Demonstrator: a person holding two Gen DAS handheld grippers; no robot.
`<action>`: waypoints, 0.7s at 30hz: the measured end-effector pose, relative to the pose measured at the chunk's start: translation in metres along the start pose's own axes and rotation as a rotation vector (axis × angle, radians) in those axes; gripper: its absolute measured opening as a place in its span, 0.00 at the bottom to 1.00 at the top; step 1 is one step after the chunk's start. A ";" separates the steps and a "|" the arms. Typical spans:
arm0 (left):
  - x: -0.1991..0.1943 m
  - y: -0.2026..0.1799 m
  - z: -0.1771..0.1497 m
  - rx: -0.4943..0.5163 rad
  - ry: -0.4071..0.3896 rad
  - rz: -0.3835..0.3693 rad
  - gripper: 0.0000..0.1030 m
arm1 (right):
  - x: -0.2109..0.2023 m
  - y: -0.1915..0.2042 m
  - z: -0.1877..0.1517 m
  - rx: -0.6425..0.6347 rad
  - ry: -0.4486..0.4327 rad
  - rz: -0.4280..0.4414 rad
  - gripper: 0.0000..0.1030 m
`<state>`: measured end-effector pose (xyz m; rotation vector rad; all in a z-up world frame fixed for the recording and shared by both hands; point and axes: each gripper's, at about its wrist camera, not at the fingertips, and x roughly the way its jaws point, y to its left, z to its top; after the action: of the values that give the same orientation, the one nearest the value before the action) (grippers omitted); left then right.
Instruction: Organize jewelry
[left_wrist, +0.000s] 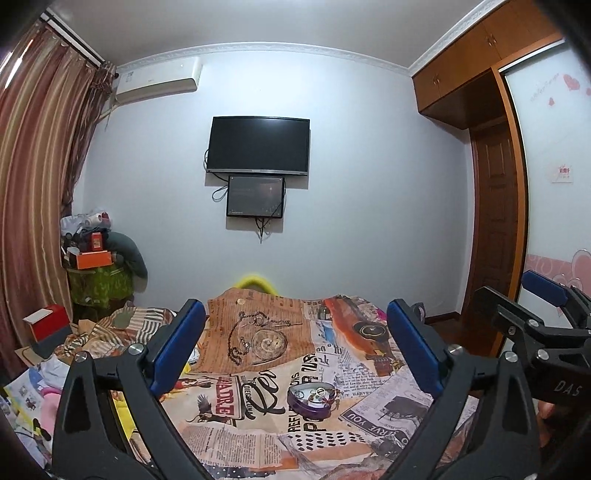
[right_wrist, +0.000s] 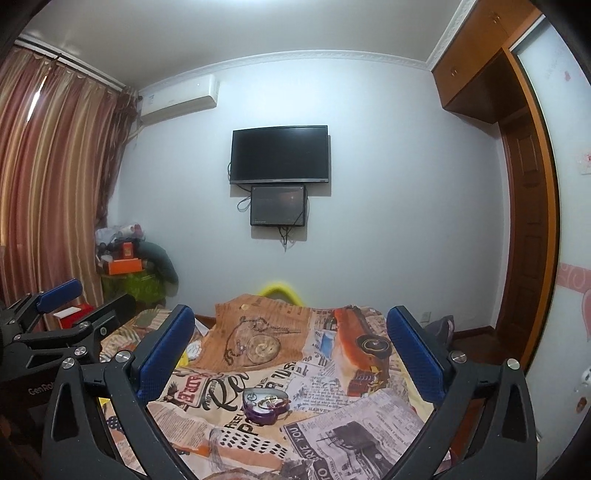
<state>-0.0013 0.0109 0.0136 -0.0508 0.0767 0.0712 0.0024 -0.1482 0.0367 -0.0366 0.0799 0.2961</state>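
Rt tool (right_wrist: 291, 350) open above tin (right_wrist: 266, 403).

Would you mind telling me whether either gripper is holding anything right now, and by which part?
Nothing is held. The left gripper and right gripper are both open above the cloth, with the purple heart-shaped box lying untouched below.

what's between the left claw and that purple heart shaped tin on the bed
Nothing but bare newspaper-print cloth. In the left wrist view the purple heart tin sits ahead of the open left claw, with no loose item on the stretch before it.
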 end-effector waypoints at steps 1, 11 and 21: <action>0.001 0.000 0.000 -0.001 0.003 -0.001 0.96 | 0.000 -0.001 0.001 0.002 0.002 -0.002 1.00; 0.006 0.002 -0.004 -0.004 0.028 0.001 0.96 | 0.001 -0.002 -0.004 0.015 0.024 -0.005 1.00; 0.011 0.000 -0.005 -0.003 0.046 -0.010 0.96 | 0.001 -0.003 -0.001 0.019 0.042 -0.005 1.00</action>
<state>0.0095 0.0112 0.0073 -0.0555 0.1228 0.0599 0.0037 -0.1505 0.0355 -0.0243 0.1238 0.2898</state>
